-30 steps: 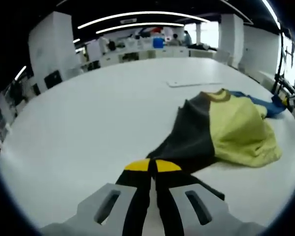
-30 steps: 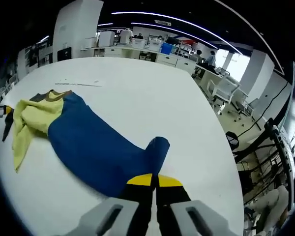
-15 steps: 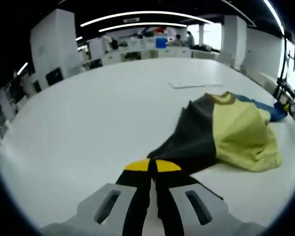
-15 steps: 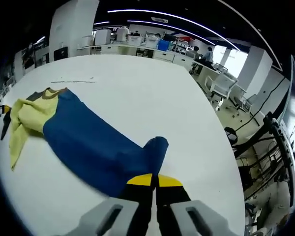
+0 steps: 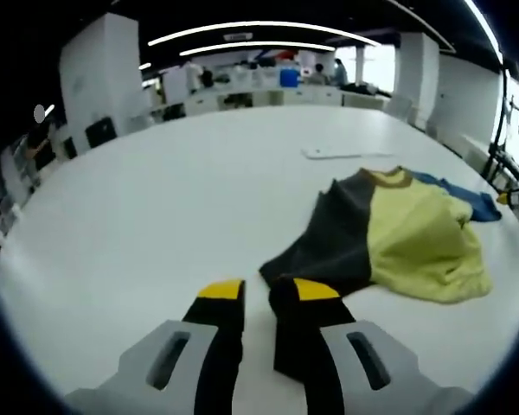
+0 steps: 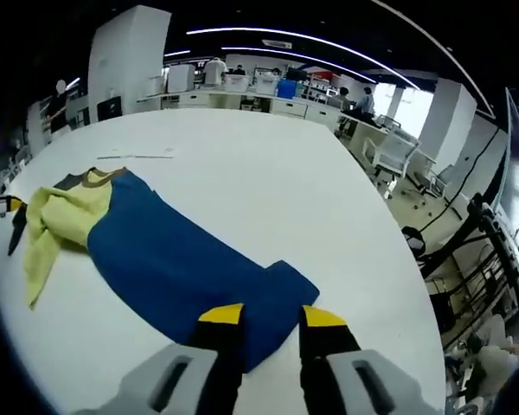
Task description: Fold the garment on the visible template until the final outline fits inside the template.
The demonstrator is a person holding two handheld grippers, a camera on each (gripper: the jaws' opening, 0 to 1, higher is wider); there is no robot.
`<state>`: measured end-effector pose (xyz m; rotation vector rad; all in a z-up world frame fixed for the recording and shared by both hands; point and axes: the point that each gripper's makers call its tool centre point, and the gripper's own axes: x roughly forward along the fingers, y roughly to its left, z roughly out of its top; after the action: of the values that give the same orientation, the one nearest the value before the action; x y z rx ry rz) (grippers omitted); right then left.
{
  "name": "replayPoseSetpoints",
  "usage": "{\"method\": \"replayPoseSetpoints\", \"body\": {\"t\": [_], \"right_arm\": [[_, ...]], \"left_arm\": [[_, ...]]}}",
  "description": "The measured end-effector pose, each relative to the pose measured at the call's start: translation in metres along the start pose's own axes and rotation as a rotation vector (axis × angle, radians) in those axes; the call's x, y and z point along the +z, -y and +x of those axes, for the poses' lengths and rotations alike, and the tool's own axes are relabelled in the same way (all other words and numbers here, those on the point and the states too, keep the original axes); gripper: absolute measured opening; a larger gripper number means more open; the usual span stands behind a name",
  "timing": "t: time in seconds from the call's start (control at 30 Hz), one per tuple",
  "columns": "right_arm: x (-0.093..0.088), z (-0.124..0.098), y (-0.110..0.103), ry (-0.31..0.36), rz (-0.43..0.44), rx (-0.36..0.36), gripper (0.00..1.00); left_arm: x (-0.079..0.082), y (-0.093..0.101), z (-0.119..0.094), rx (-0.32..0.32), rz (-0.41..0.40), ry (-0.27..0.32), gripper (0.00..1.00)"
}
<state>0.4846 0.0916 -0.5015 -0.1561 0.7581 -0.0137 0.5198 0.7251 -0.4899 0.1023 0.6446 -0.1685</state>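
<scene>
The garment lies crumpled on the white table. In the left gripper view I see its dark grey panel, its yellow panel and a strip of blue. My left gripper is open, with the grey corner lying just beyond its right jaw. In the right gripper view the blue panel stretches toward my right gripper, which is open over the blue edge. The yellow part is bunched at the left. The thin flat template lies beyond the garment.
The table edge runs down the right side of the right gripper view, with office chairs and cables past it. Desks, blue bins and people stand far behind the table. The left gripper's tip shows at the far left.
Both grippers were shut on the cloth and have opened. The grey corner and the raised blue edge have dropped flat onto the table.
</scene>
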Motion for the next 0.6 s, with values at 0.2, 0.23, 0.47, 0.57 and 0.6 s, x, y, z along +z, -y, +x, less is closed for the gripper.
{"method": "replayPoseSetpoints", "body": {"t": [0.2, 0.23, 0.47, 0.57, 0.6], "right_arm": [[0.01, -0.008, -0.024, 0.046, 0.006, 0.083, 0.35], [0.012, -0.01, -0.032, 0.052, -0.001, 0.108, 0.36], [0.027, -0.02, -0.072, 0.117, -0.041, 0.238, 0.49], [0.032, -0.025, -0.092, 0.129, -0.08, 0.305, 0.53], [0.034, -0.027, -0.099, 0.134, -0.091, 0.327, 0.54]], "left_arm": [[0.009, 0.017, -0.011, -0.041, 0.086, 0.043, 0.34], [0.008, 0.023, -0.013, -0.054, 0.127, 0.036, 0.37], [0.011, 0.05, -0.025, -0.111, 0.161, 0.074, 0.55], [0.012, 0.06, -0.029, -0.127, 0.161, 0.098, 0.65], [0.011, 0.065, -0.03, -0.137, 0.158, 0.102, 0.67]]}}
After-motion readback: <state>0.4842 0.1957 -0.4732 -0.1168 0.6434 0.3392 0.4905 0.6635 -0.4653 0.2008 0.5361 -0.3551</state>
